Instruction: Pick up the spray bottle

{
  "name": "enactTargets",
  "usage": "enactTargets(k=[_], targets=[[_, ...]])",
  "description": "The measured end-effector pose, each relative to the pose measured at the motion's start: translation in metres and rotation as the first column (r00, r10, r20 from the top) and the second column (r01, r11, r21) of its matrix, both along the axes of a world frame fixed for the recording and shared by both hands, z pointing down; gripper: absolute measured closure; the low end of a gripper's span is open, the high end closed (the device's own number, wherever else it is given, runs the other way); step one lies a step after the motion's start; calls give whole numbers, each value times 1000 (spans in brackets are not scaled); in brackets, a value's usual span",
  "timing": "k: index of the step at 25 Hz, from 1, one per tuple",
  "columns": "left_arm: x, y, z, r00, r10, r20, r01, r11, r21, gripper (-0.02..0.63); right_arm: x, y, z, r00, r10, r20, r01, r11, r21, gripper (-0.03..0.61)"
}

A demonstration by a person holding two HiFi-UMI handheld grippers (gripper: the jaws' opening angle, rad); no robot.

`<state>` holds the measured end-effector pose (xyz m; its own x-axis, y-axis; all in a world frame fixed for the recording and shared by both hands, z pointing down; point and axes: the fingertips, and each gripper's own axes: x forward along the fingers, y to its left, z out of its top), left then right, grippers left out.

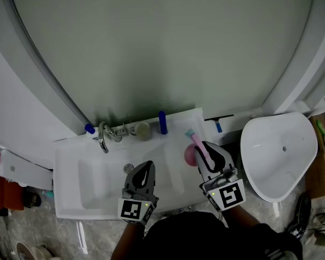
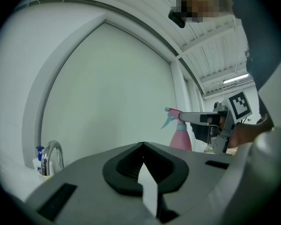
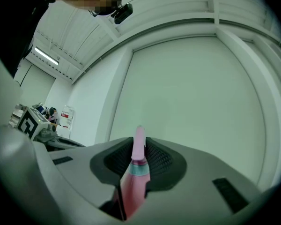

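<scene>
A pink spray bottle (image 1: 190,155) with a teal trigger hangs just above the right end of the white sink counter (image 1: 176,118). My right gripper (image 1: 206,151) is shut on its neck, below the spray head. In the right gripper view the bottle (image 3: 136,172) stands upright between the pads, its pink top poking up past the right gripper (image 3: 139,142). The left gripper view shows the bottle (image 2: 180,137) off to the right. My left gripper (image 1: 147,166) hovers over the sink basin, shut and holding nothing; in its own view the left gripper (image 2: 143,146) has its tips touching.
At the back of the sink stand a chrome faucet (image 1: 103,137), a round cup (image 1: 143,130) and a blue bottle (image 1: 162,122). A large mirror (image 1: 162,47) rises behind them. A white toilet (image 1: 279,150) is to the right, with a cardboard box (image 1: 319,167) beyond it.
</scene>
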<state>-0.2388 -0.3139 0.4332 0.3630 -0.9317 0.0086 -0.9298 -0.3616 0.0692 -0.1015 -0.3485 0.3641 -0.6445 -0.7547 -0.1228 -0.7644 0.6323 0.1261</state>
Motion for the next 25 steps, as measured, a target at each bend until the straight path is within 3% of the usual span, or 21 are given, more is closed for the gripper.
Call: enactTargets(k=[7,11,25], targets=[[3,-1,-6,1000,12,2,-12,1000,16,617,-6,2,-2,998,-1,-63,3,999,35,499],[4,-1,-7,1000,16,-6,-16,1000,13,617,-3,1,1,999,15,-36,-14,999,33,499],[9,5,-2,1000,21,17,-21,1000,-5,617,2,-2,7,996,29,-81,-26,999,33,498]])
